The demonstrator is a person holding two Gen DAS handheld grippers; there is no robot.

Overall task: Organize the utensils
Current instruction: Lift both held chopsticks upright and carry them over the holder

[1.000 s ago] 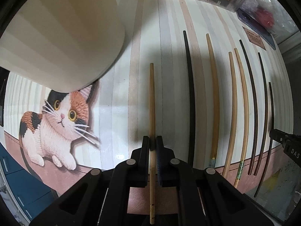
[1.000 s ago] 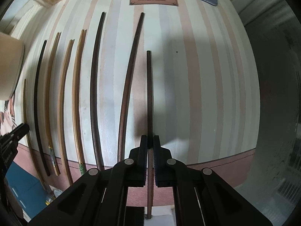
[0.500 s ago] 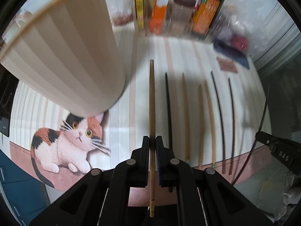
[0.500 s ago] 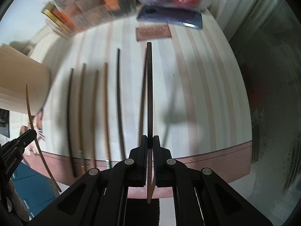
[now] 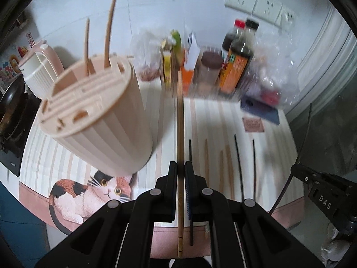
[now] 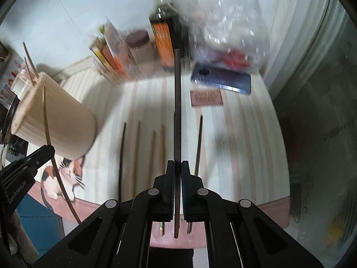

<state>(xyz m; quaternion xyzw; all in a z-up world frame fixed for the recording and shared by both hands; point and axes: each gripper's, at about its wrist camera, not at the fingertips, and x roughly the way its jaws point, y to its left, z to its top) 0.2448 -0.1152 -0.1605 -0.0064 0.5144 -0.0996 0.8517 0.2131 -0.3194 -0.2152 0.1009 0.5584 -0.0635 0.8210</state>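
Looking down at a striped mat (image 5: 209, 120): cream, pink and grey bands, smooth vinyl look, brownish-pink border at the near edge, printed calico cat (image 5: 89, 192) at 8 o'clock in the left view. Small brown label patch (image 6: 206, 98) printed on the mat near 1 o'clock in the right view. White wall behind, outlets (image 5: 258, 2) at 1 o'clock in the left view. Dark stove with pan (image 5: 11, 107) at 9 o'clock, pink-and-white kettle (image 5: 40, 67) beside it.

Back edge of the mat crowding with condiments: dark sauce bottles (image 5: 239, 53) with orange labels, brown-lidded jar (image 5: 209, 67), boxes, crinkled clear plastic bags (image 6: 225, 22), blue phone (image 6: 223, 78) lying flat. Motion-blurred, details unclear.

Ribbed cream plastic utensil holder (image 5: 96, 120), cylindrical, slotted lid, standing at 10 o'clock in the left view, two light wooden sticks poking out of the top.

Left gripper (image 5: 180, 172) clamping a light wooden chopstick (image 5: 180, 134), jaws closed on it, stick pointing to 12 o'clock, lifted off the mat. Right gripper (image 6: 177, 172) clamping a dark brown chopstick (image 6: 177, 102), jaws closed on it, also raised, pointing to 12.

Remaining chopsticks (image 6: 138, 151) lying on the mat in a parallel row between the two grippers: mix of black, dark brown and pale wood, thin and tapered, apart from each other.
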